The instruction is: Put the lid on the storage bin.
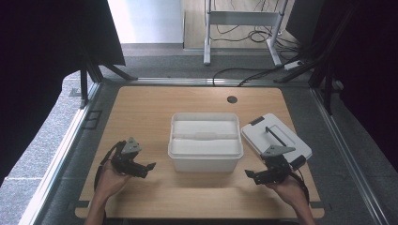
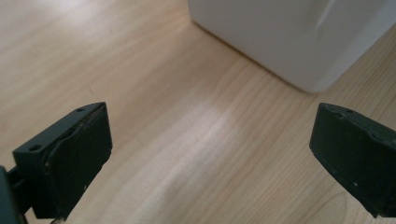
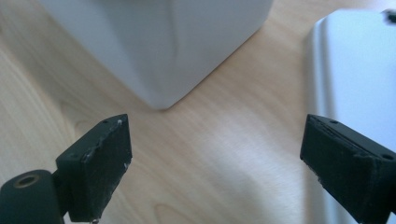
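Both my grippers, left gripper (image 1: 146, 169) and right gripper (image 1: 252, 176), gape empty beside the white bin (image 1: 205, 161) (lid (image 1: 276, 137) lies right); bare table (image 1: 141, 112) surrounds them.

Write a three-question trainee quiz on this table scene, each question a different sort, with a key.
1. True or false: the lid sits closed on the white bin.
2. Multiple choice: the lid lies (A) to the bin's right, on the table; (B) inside the bin; (C) in front of the left gripper.
3. Fill in: both the left gripper and the right gripper have their jaws ____, holding nothing.

Key
1. False; the lid lies flat on the table beside the bin.
2. A
3. open
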`<state>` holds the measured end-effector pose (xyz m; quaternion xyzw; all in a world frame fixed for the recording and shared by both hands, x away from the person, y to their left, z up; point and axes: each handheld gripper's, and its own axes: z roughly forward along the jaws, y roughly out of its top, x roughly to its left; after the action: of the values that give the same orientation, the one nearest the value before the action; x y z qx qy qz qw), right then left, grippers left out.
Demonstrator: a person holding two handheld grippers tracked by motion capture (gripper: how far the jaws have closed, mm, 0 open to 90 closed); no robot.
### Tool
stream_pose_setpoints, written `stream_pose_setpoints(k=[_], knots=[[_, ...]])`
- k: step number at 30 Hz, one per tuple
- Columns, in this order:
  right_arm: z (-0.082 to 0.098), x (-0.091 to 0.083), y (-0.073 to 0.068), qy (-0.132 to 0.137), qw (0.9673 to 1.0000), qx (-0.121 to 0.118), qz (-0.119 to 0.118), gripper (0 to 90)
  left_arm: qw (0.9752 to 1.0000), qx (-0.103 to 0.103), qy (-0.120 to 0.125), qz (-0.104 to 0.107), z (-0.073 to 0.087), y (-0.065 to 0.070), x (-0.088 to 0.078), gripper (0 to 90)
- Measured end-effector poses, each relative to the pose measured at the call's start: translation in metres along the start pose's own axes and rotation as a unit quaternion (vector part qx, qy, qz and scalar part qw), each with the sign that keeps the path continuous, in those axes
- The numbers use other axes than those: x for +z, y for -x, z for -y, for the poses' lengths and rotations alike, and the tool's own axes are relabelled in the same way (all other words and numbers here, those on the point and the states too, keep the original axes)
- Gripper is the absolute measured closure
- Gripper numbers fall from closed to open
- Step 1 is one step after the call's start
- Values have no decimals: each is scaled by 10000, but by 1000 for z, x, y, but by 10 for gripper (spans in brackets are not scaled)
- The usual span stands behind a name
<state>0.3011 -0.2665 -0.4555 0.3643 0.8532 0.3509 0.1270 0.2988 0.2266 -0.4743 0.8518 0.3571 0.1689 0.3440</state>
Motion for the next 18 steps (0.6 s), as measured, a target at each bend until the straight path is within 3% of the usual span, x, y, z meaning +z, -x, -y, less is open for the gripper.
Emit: stream_pose_setpoints(k=[8,18], knots=[[-26,-13,27,41,9996,72,252,134,9997,-170,-111,-95,25,9,18,0],[-47,-14,68,-220,9961,203,833,208,9994,-251,-227,-16,35,14,32,0]])
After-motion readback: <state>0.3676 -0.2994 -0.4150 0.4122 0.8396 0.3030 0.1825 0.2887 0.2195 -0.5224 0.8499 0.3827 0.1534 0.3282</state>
